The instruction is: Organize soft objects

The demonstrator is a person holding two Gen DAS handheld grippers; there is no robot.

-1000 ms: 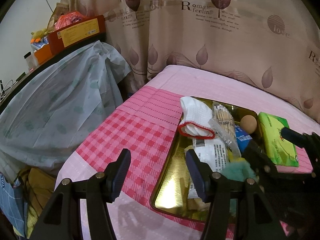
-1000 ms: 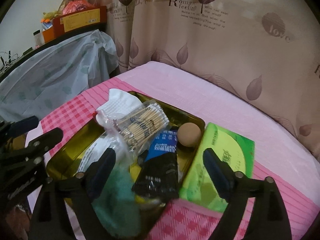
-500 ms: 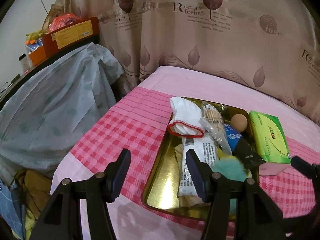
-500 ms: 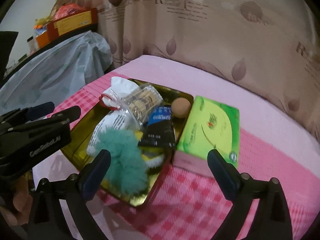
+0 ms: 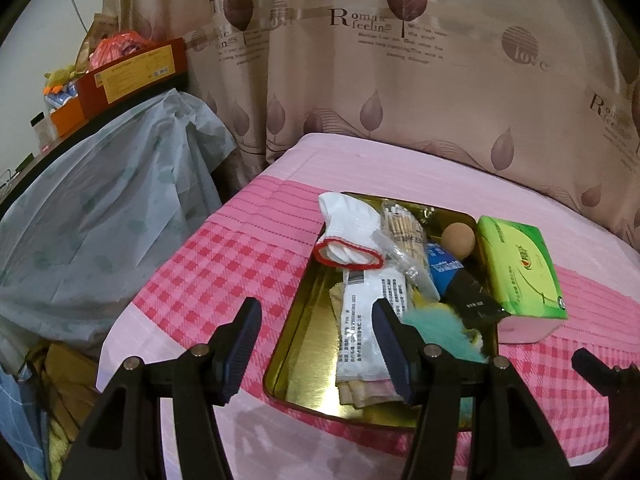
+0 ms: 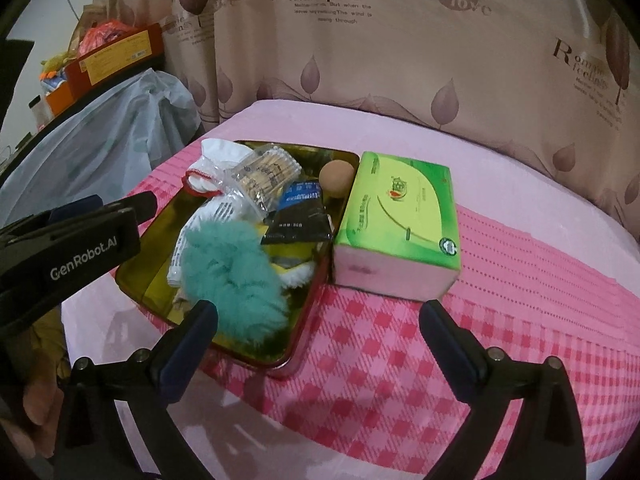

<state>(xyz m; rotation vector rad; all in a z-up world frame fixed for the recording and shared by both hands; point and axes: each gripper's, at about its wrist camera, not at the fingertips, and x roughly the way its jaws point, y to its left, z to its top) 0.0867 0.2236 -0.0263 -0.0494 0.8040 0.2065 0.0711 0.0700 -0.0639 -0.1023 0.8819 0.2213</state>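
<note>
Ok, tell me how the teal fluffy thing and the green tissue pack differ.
The teal fluffy thing is a shaggy, shapeless puff; the green tissue pack is a smooth, printed, box-shaped block. The puff lies inside the gold tin, on top of other items; the pack sits outside it on the pink cloth, right against the tin's wall. Both look soft, and no gripper holds either.

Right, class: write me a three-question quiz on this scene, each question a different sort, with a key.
1. True or false: the green tissue pack lies inside the gold tin.
2. Which soft item lies nearest the right tongs? A. white glove B. teal fluffy scrunchie C. brown ball
3. Fill in: the right tongs hold ____.

Key: 1. False; it lies on the pink checked cloth, against the tin's outer wall. 2. B. 3. Nothing; they stand wide open, having just been opening, with nothing between them.
</note>
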